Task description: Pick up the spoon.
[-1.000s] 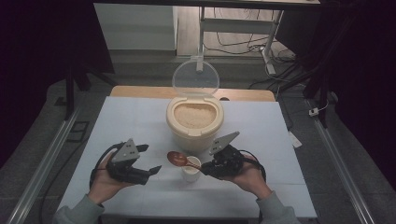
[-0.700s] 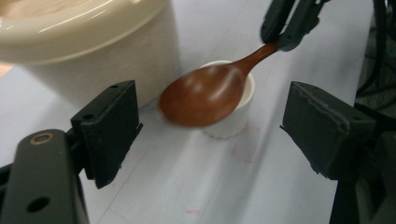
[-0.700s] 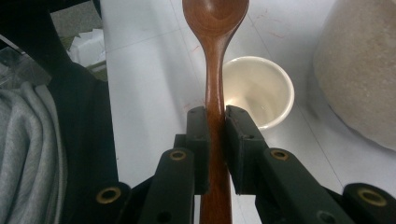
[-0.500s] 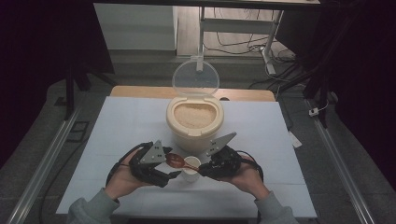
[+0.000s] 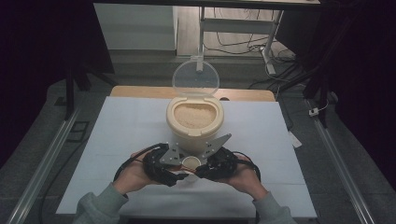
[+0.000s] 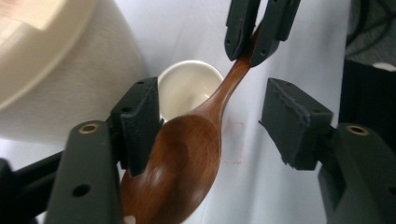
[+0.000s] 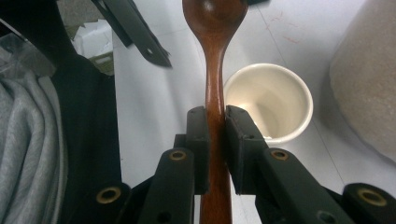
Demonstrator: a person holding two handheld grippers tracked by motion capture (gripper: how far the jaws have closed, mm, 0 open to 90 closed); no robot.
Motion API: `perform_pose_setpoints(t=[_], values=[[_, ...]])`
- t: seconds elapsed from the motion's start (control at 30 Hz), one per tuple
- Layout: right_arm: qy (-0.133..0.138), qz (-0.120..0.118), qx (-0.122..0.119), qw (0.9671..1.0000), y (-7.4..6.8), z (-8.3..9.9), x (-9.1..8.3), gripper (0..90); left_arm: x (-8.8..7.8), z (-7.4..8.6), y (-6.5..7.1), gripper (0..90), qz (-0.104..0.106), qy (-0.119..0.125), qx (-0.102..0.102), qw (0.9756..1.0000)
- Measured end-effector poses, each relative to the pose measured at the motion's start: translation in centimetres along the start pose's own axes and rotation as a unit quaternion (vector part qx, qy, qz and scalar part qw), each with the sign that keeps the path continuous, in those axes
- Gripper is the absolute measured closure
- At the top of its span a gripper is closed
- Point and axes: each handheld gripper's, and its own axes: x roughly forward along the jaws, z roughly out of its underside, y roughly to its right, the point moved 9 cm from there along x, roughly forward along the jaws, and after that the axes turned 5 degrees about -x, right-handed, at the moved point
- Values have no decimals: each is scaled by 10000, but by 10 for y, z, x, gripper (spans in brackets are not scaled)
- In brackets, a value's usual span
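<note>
A brown wooden spoon [image 7: 215, 88] is clamped by its handle in my right gripper [image 7: 215, 116], which is shut on it. The spoon's bowl [image 6: 187, 154] lies between the jaws of my open left gripper [image 6: 212, 107], close against one jaw and apart from the other. The right gripper [image 6: 254, 32] shows farther off, pinching the handle. A small cream cup [image 5: 190, 163] stands empty on the table just under the spoon, between both grippers [image 5: 187, 173]. Right behind it is a beige tub of rice [image 5: 194, 116] with its clear lid [image 5: 196, 78] raised.
The white table sheet [image 5: 126, 126] spreads left and right of the tub, with a wooden board [image 5: 140, 91] at its far edge. Metal rails [image 5: 46, 158] run along both sides. A grey sleeve [image 7: 28, 154] lies close beside the right gripper.
My left gripper has swung right, in toward the cup, and its open jaws now straddle the spoon's bowl. The right gripper has held the spoon nearly still.
</note>
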Motion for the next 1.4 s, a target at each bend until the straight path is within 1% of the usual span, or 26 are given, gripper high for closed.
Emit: perform_pose_setpoints(t=[0.03, 0.07, 0.1, 0.2, 0.37, 0.43, 0.57, 0.63, 0.67, 0.7, 0.73, 0.77, 0.83, 0.87, 0.93, 1.0, 1.03, 1.13, 1.17, 1.2, 1.23, 1.27, 1.3, 1.33, 1.37, 1.4], values=[[5, -7, -13, 10000, 0, 0, 1, 794, 2, 0, 1, 406, 26, -56, 23, 10000], [-13, -1, -39, 10000, -1, -1, 1, 794, 5, 0, 3, 417, 108, -161, 95, 9998], [-13, -1, -39, 10000, -1, -1, 1, 794, 5, 0, 3, 427, 108, -161, 95, 9998], [-75, -9, -113, 9999, -2, -1, 3, 794, 8, 0, 5, 464, 149, -263, 209, 9993], [-116, 0, -208, 9997, -4, -1, 3, 794, 11, 0, 7, 521, 230, -351, 339, 9985], [-149, -4, -289, 9995, -5, -1, 2, 794, 13, 1, 8, 551, 279, -397, 379, 9981], [-170, -43, -444, 9989, -9, -2, 4, 794, 17, 2, 12, 587, 402, -522, 458, 9968], [-228, -44, -531, 9983, -11, -2, 4, 794, 19, 3, 13, 614, 450, -570, 487, 9962], [-228, -44, -531, 9983, -11, -2, 4, 794, 21, 3, 14, 614, 470, -580, 476, 9961], [-234, -48, -636, 9977, -12, -2, 4, 794, 21, 5, 13, 654, 460, -670, 583, 9950], [-250, -71, -659, 9975, -13, -2, 4, 793, 22, 5, 13, 675, 469, -691, 593, 9947], [-246, -75, -718, 9971, -14, -3, 4, 793, 23, 5, 15, 695, 540, -686, 587, 9945], [-303, -77, -804, 9963, -16, -2, 4, 792, 24, 6, 18, 724, 642, -728, 668, 9930], [-303, -77, -804, 9963, -16, -2, 4, 792, 24, 6, 19, 724, 692, -745, 693, 9924], [-289, -131, -841, 9960, -18, -2, 3, 791, 25, 7, 21, 768, 791, -782, 741, 9910], [-298, -166, -888, 9955, -18, -1, 3, 788, 25, 8, 24, 773, 879, -799, 734, 9902], [-243, -246, -859, 9957, -19, -1, 3, 786, 26, 8, 24, 779, 900, -806, 720, 9901], [-262, -246, -806, 9961, -19, 0, 3, 781, 27, 9, 24, 781, 916, -811, 702, 9900], [-229, -215, -766, 9966, -17, 0, 2, 772, 28, 8, 24, 783, 884, -771, 656, 9909], [-161, -208, -697, 9972, -16, 0, 1, 747, 28, 8, 23, 783, 869, -806, 728, 9903], [-47, -147, -632, 9979, -14, -2, -1, 707, 29, 8, 22, 784, 794, -745, 662, 9918], [74, -53, -563, 9984, -11, -3, -4, 675, 29, 7, 20, 784, 737, -703, 616, 9929], [233, 63, -474, 9986, -8, -6, -9, 647, 29, 7, 20, 785, 737, -703, 616, 9929], [402, 177, -389, 9983, -6, -8, -14, 617, 29, 5, 19, 785, 648, -579, 504, 9949], [610, 370, -306, 9970, -2, -11, -20, 588, 29, 4, 17, 785, 584, -532, 467, 9958], [815, 578, -169, 9949, 2, -13, -26, 559, 29, 3, 15, 786, 524, -459, 407, 9967]])
